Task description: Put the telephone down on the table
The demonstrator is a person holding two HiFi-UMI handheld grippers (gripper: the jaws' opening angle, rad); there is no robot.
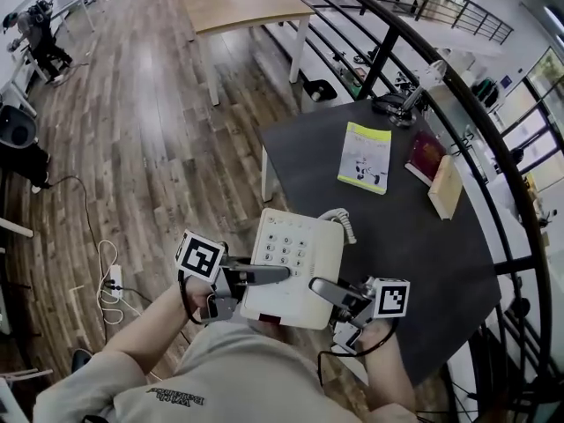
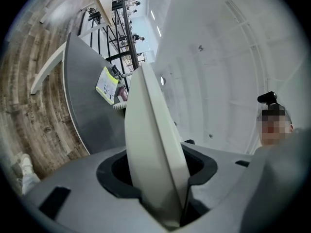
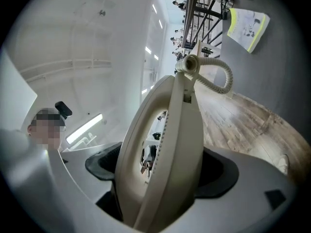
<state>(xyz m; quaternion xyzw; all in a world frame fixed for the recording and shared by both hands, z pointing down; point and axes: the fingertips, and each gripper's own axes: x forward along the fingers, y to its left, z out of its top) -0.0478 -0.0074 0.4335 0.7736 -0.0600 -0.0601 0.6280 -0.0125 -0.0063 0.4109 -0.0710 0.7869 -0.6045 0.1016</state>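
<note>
Gripping the cream push-button desk telephone point(image 1: 295, 267) from both sides, we have the left gripper point(image 1: 257, 275) clamped on its left edge and the right gripper point(image 1: 328, 291) clamped on its near right edge. It lies flat, keypad up, over the near left corner of the dark grey table point(image 1: 414, 236); whether it touches the top we cannot tell. Its coiled cord point(image 1: 345, 222) curls at the far right corner. Farther along the table lies a yellow-green booklet point(image 1: 365, 157).

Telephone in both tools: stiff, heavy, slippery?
The telephone looks like a rigid plastic shell, probably light for its size. Smooth casing may slip, since left tool and right tool pinch only its near end. Its coiled cord is floppy, could drag.
</note>
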